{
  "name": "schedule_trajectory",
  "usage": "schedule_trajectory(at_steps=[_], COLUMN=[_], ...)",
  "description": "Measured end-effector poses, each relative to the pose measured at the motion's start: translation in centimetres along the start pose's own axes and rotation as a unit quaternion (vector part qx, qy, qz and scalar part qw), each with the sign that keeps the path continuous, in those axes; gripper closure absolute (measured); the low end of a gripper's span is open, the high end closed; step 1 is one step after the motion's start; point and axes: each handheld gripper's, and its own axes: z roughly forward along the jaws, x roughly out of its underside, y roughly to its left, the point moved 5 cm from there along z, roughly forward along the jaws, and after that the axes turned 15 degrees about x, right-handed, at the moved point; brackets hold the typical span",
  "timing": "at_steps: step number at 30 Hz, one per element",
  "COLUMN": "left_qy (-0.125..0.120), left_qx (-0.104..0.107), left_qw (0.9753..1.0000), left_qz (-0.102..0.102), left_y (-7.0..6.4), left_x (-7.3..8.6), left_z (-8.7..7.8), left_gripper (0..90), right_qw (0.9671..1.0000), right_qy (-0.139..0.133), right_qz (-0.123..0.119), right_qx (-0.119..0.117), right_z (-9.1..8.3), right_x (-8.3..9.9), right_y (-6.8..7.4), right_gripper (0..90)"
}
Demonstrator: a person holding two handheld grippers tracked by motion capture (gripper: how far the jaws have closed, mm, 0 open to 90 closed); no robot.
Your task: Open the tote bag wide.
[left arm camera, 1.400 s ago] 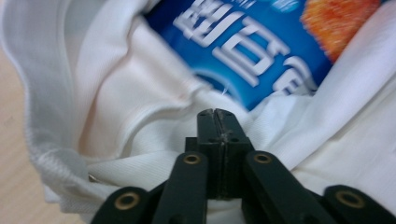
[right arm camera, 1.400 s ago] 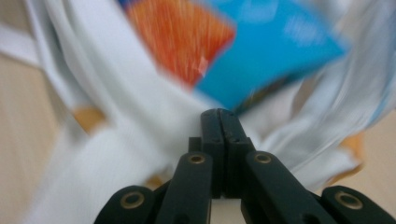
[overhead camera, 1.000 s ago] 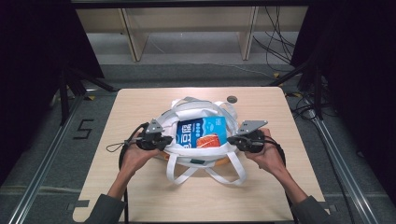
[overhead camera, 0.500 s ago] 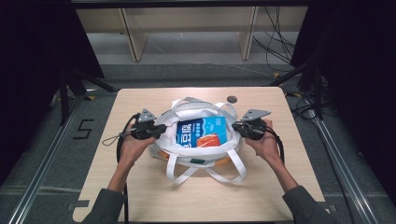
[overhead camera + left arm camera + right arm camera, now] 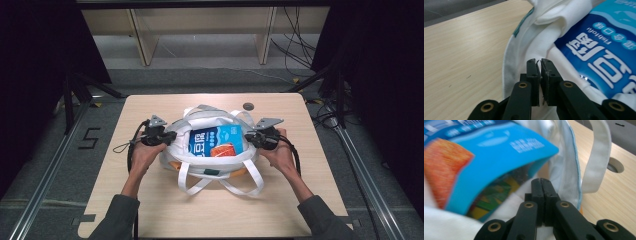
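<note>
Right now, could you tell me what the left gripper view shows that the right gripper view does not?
Left gripper view alone: the "Fish tofu" lettering on the blue packet, and the left tool shut on a fold of the white tote bag. Right gripper view alone: the packet's orange picture, a white handle strap, a round hole in the table, and the right tool shut. Both share the bag, the packet and the wooden tabletop.

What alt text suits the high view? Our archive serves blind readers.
A person's two grippers, left gripper and right gripper, pinch opposite sides of a white tote bag on a wooden table. A blue fish tofu packet lies in the bag's mouth.
</note>
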Motion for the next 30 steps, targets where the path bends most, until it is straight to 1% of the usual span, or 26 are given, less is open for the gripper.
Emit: schedule_trajectory(at_steps=[2, 3, 4, 5, 6, 7, 8, 9, 10, 11, 12, 13, 14, 15, 16, 18, 19, 20, 21, 23, 24, 25, 26, 27, 29, 30], left_qy=[-0.01, -0.011, -0.017, -0.017, -0.019, -0.024, -0.021, -0.018, -0.023, -0.019, -0.027, -0.018, -0.029, -0.025, -0.029, -0.029, -0.024, -0.022, -0.024, -0.034, -0.038, -0.038, -0.04, -0.039, -0.035, -0.037], left_qx=[0.015, 0.02, 0.029, 0.029, 0.038, 0.044, 0.046, 0.053, 0.063, 0.063, 0.068, 0.066, 0.068, 0.069, 0.072, 0.078, 0.079, 0.078, 0.079, 0.084, 0.083, 0.086, 0.083, 0.083, 0.089, 0.088], left_qw=[0.9998, 0.9997, 0.9994, 0.9994, 0.9991, 0.9988, 0.9987, 0.9984, 0.9977, 0.9977, 0.9973, 0.9975, 0.9972, 0.9972, 0.997, 0.9965, 0.9965, 0.9966, 0.9965, 0.9958, 0.9958, 0.9956, 0.9958, 0.9958, 0.9954, 0.9955], left_qz=[-0.008, -0.003, -0.005, -0.005, 0.001, -0.003, 0.004, 0.009, 0.011, 0.014, 0.009, 0.016, 0.01, 0.014, 0.01, 0.007, 0.01, 0.012, 0.012, -0.003, -0.002, -0.003, -0.002, -0.001, 0.0, 0.002], left_y=[-0.7, -1.1, -1.8, -1.8, -2.3, -2.8, -3.1, -3.5, -4.0, -4.2, -4.6, -4.6, -4.9, -4.9, -5.1, -5.3, -5.3, -5.3, -5.3, -5.4, -5.4, -5.5, -5.6, -5.6, -5.8, -5.8], left_x=[-0.1, -0.2, -0.2, -0.2, -0.3, -0.4, -0.4, -0.3, -0.4, -0.3, -0.3, -0.3, -0.3, -0.3, -0.2, 0.0, 0.1, 0.3, 0.3, 0.4, 0.5, 0.5, 0.5, 0.6, 0.7, 0.7], left_z=[-0.2, -0.4, -0.8, -0.8, -1.0, -1.2, -1.4, -1.6, -1.8, -2.0, -2.2, -2.4, -2.4, -2.6, -2.6, -2.7, -2.8, -2.8, -2.8, -2.9, -2.9, -3.0, -3.1, -3.1, -3.3, -3.3], left_gripper=[83.7, 83.2, 82.1, 81.6, 81.6, 80.9, 79.2, 79.2, 78.6, 77.9, 77.7, 76.4, 76.4, 75.7, 75.0, 73.3, 72.8, 72.3, 71.4, 69.5, 68.7, 67.8, 67.0, 65.9, 63.5, 62.2], right_qw=[0.9999, 0.9999, 0.9997, 0.9997, 0.9996, 0.9997, 0.9996, 0.9996, 0.9995, 0.9992, 0.999, 0.9989, 0.9989, 0.9988, 0.9986, 0.9986, 0.9986, 0.9987, 0.9985, 0.9986, 0.9985, 0.9985, 0.9984, 0.9985, 0.9984, 0.9984], right_qy=[0.002, -0.007, -0.008, -0.008, -0.012, -0.013, -0.021, -0.021, -0.024, -0.033, -0.036, -0.034, -0.034, -0.042, -0.044, -0.048, -0.041, -0.038, -0.042, -0.038, -0.045, -0.037, -0.038, -0.041, -0.036, -0.037], right_qz=[0.014, 0.009, 0.013, 0.013, 0.014, 0.011, 0.013, 0.013, 0.014, 0.015, 0.022, 0.026, 0.026, 0.02, 0.022, 0.015, 0.019, 0.028, 0.028, 0.031, 0.024, 0.034, 0.033, 0.031, 0.036, 0.034], right_qx=[-0.01, -0.009, -0.017, -0.017, -0.02, -0.016, -0.014, -0.014, -0.014, -0.015, -0.017, -0.022, -0.022, -0.018, -0.018, -0.017, -0.026, -0.022, -0.021, -0.021, -0.017, -0.022, -0.025, -0.022, -0.027, -0.025], right_z=[-0.8, -0.9, -1.5, -1.5, -1.8, -2.2, -2.6, -2.6, -2.8, -3.0, -3.1, -3.7, -3.7, -3.9, -4.1, -4.4, -4.6, -4.8, -4.7, -4.9, -4.8, -5.0, -5.0, -5.1, -5.3, -5.3], right_x=[0.0, -0.1, -0.1, -0.1, -0.2, -0.3, -0.4, -0.4, -0.5, -0.7, -0.7, -0.8, -0.8, -1.0, -1.0, -1.1, -1.1, -1.0, -1.0, -1.0, -1.0, -0.9, -0.8, -0.8, -0.6, -0.5], right_y=[0.2, 0.1, 0.1, 0.1, 0.2, 0.1, -0.1, -0.1, -0.2, -0.3, -0.3, -0.2, -0.2, -0.3, -0.3, -0.3, -0.1, -0.1, -0.1, -0.1, -0.3, -0.1, -0.1, -0.2, -0.1, -0.2], right_gripper=[90.0, 90.0, 90.0, 90.0, 90.0, 90.0, 90.0, 90.0, 90.0, 90.0, 89.9, 89.2, 89.2, 88.9, 88.7, 88.1, 87.6, 87.3, 87.0, 85.9, 85.2, 84.3, 83.6, 82.7, 81.2, 80.3])
